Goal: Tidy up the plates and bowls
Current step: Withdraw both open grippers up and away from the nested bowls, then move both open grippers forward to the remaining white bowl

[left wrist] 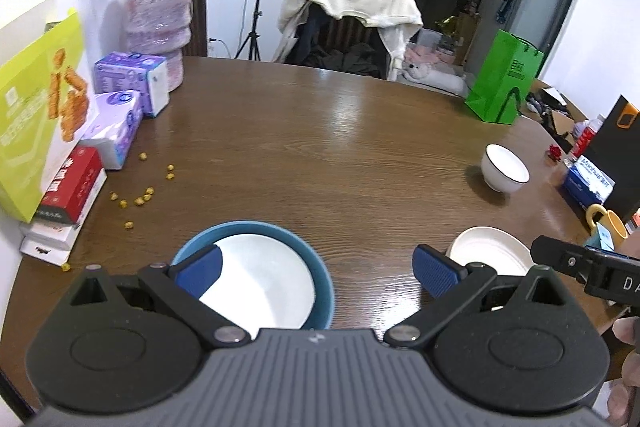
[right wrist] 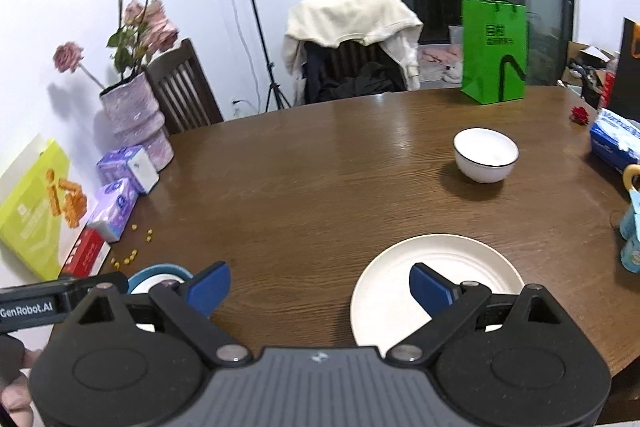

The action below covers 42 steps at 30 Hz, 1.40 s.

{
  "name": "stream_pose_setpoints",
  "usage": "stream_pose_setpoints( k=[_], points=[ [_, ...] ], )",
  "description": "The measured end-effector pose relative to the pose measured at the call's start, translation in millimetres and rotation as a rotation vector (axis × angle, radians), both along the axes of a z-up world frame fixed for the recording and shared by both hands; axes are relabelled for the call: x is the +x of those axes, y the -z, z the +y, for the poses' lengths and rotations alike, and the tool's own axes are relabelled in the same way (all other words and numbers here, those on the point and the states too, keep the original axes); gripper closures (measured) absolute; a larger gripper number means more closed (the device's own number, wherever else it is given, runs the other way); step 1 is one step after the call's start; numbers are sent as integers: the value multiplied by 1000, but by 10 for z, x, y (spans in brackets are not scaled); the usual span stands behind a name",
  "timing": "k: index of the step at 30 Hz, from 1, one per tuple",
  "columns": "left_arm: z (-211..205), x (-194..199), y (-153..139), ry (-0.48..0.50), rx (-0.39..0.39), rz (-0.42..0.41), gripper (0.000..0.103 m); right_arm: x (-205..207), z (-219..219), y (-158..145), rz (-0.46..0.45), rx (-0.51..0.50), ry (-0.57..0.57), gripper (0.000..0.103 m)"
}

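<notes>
Left wrist view: the left gripper (left wrist: 318, 269), jaws spread and empty, hovers over a blue-rimmed plate (left wrist: 260, 279) at the near table edge (left wrist: 120, 275); a cream plate (left wrist: 490, 251) lies right, a white bowl (left wrist: 505, 168) farther right, with bare wood between. Right wrist view: the right gripper (right wrist: 318, 285), jaws apart and empty, partly overhangs the cream plate (right wrist: 432, 263); the bowl (right wrist: 485, 155) stands far right, well apart.

A brown wood-grain table (right wrist: 304, 179) carries a cream plate (right wrist: 436, 267), a black-rimmed white bowl (right wrist: 485, 155), a blue-rimmed dish (left wrist: 256, 275), a green paper bag (right wrist: 493, 51), a pink vase (right wrist: 136, 123), tissue packs (left wrist: 120, 115) and scattered yellow bits (left wrist: 140, 197).
</notes>
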<state>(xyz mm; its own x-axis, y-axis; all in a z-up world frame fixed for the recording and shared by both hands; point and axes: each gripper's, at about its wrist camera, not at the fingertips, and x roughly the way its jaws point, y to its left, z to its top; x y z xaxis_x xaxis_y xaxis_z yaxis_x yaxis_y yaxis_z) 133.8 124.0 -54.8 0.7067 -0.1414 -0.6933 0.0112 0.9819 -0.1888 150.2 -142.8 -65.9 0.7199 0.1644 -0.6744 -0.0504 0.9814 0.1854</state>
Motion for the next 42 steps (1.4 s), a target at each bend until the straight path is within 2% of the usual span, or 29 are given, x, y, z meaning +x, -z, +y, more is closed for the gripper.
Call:
stream_pose_setpoints(
  k=[10,18,42],
  points=[
    [-197,86,-10,49,-3,-12,0,-86,-204,-32,0,-11,63,7],
    [-382,210,-21,44,-13,-7,0,37,-407,-47,4,-18,76,7],
    [-1090,743,53,50,-16,30,0,637,-1389,-53,58,-7,152,7]
  ],
)
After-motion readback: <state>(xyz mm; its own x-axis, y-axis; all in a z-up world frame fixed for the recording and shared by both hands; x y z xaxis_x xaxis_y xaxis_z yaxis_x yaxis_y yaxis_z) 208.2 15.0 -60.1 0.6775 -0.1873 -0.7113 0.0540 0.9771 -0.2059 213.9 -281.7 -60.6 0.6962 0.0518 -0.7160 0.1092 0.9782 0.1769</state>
